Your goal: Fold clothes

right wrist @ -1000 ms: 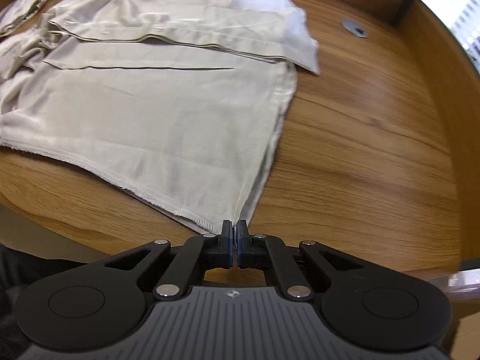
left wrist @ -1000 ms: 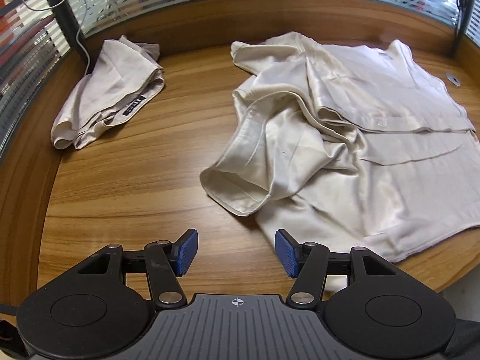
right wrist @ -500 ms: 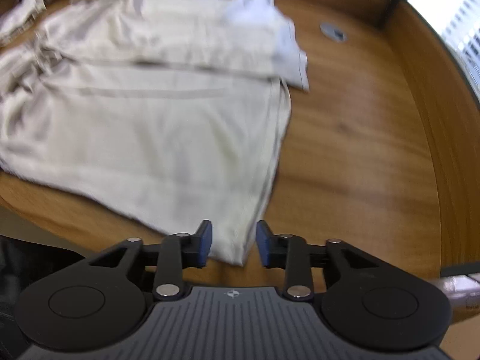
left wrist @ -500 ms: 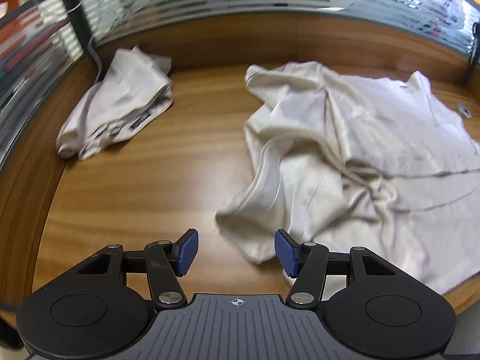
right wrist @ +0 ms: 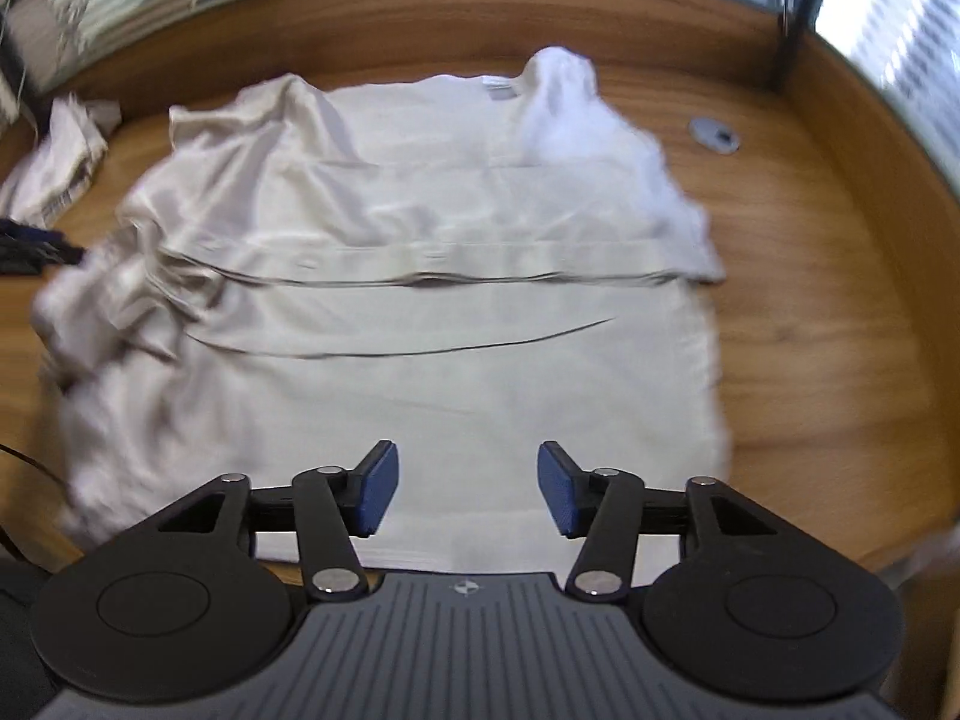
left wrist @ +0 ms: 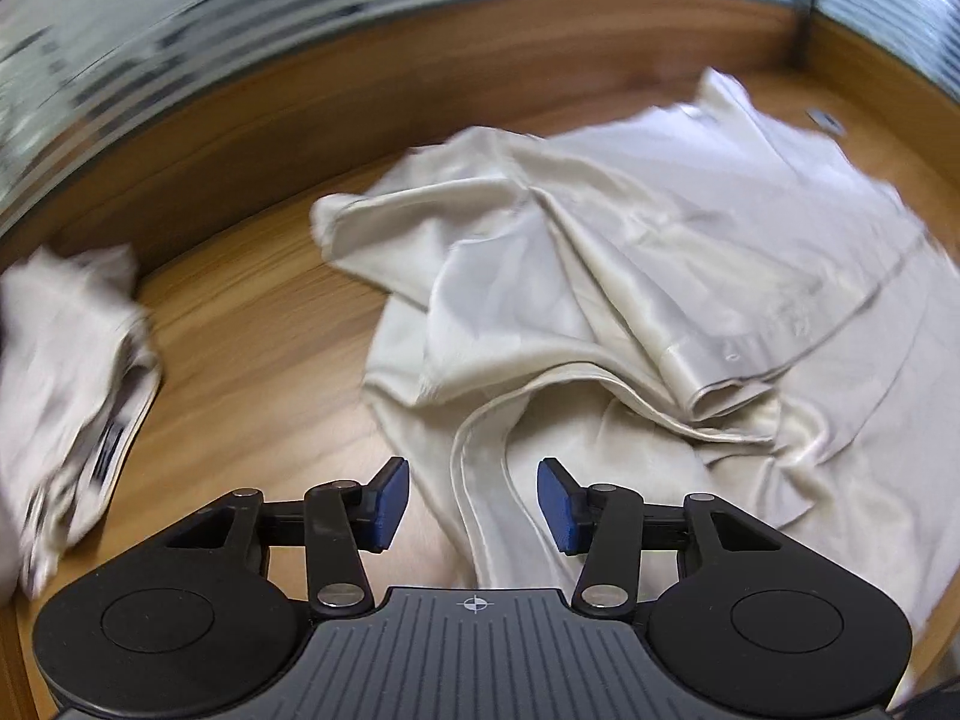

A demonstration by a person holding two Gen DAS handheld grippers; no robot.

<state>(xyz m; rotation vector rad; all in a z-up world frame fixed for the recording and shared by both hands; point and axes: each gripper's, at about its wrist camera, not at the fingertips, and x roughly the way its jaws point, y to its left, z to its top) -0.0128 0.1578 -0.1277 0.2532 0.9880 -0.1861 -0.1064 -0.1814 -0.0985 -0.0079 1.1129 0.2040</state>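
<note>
Two pale garments are lying on the wooden surface (right wrist: pixel 810 312): a cream satin shirt (right wrist: pixel 420 324) is spreading across the middle of it, and a smaller folded garment (left wrist: pixel 66 372) is sitting well apart from the shirt, off its crumpled sleeve end. In the right wrist view the shirt's body is lying mostly flat, with long horizontal creases running across it and a white collar area (right wrist: pixel 576 114) bunching at the far edge; the same folded garment (right wrist: pixel 54 174) is showing beyond the shirt's far corner on the sleeve side. In the left wrist view the shirt (left wrist: pixel 630 276) is rumpling into thick folds, and a hemmed sleeve (left wrist: pixel 486 480) is trailing from those folds toward the camera. The left gripper (left wrist: pixel 472 504) is hovering over that sleeve, its fingers closing with the sleeve's hem between them, though the blue pads (left wrist: pixel 387 501) are not pressing on the cloth. The right gripper (right wrist: pixel 468 489) is hanging over the near hem of the shirt, its fingers opening, released, with cloth below but nothing gripped. Beyond the shirt's collar, a small round metal fitting (right wrist: pixel 714 135) is sitting in the surface, and a raised wooden rim (right wrist: pixel 420 18) is curving behind everything.
</note>
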